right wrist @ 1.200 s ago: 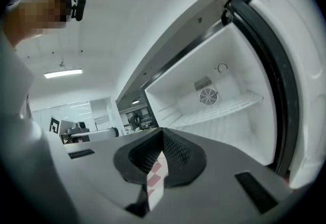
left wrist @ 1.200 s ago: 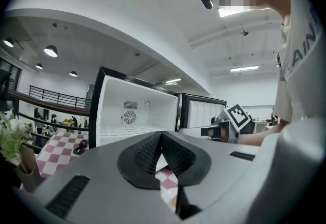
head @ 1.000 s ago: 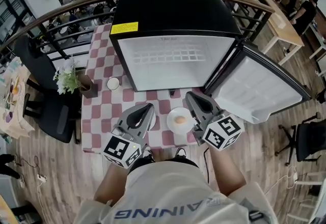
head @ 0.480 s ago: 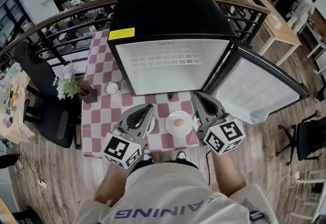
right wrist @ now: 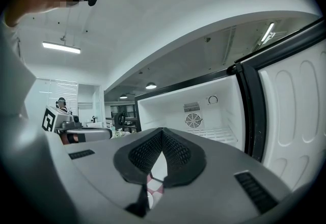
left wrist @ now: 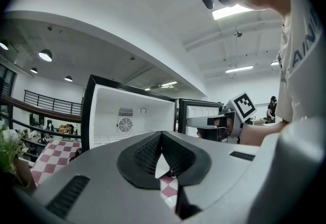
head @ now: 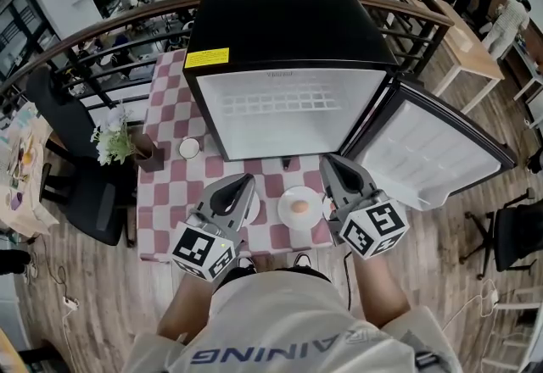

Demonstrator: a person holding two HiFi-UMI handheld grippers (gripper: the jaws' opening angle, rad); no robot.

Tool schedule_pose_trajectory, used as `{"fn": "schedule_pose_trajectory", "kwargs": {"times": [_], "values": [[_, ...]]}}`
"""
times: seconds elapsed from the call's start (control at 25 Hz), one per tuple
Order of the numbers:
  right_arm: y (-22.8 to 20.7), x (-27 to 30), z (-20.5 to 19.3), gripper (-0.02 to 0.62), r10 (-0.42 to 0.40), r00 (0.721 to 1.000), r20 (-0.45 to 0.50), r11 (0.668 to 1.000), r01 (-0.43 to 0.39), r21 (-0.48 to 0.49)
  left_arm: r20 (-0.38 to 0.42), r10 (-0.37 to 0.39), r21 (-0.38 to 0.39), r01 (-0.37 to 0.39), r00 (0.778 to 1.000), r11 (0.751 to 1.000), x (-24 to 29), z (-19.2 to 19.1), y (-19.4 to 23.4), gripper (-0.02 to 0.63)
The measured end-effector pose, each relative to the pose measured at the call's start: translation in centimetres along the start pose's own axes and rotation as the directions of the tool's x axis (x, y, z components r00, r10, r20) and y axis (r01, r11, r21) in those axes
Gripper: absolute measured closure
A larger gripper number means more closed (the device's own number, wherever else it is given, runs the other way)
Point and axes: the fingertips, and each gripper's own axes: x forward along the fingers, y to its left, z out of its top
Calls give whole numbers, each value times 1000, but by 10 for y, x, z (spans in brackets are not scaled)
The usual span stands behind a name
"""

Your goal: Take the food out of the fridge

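In front of the open fridge [head: 288, 113], the left tongs [head: 246, 180] and right tongs [head: 327, 162] have barely stirred: both pinched shut, empty, flanking the food [head: 299, 207] on its plate [head: 285, 198].

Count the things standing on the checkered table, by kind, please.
Mini fridge: 1
White plates: 2 (one is partly hidden under the left gripper)
Round piece of food: 1
Small white bowl: 1
Potted flowers: 1
Small black object, too small to name: 1
Total: 7
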Motion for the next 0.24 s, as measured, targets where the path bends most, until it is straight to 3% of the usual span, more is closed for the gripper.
{"fn": "schedule_pose_trajectory", "kwargs": {"times": [0.24], "values": [[-2,3,0,575,-5,1000,-7,1000,5,4,-3,4,-3,-4,1000,1000,1,1,4,598]]}}
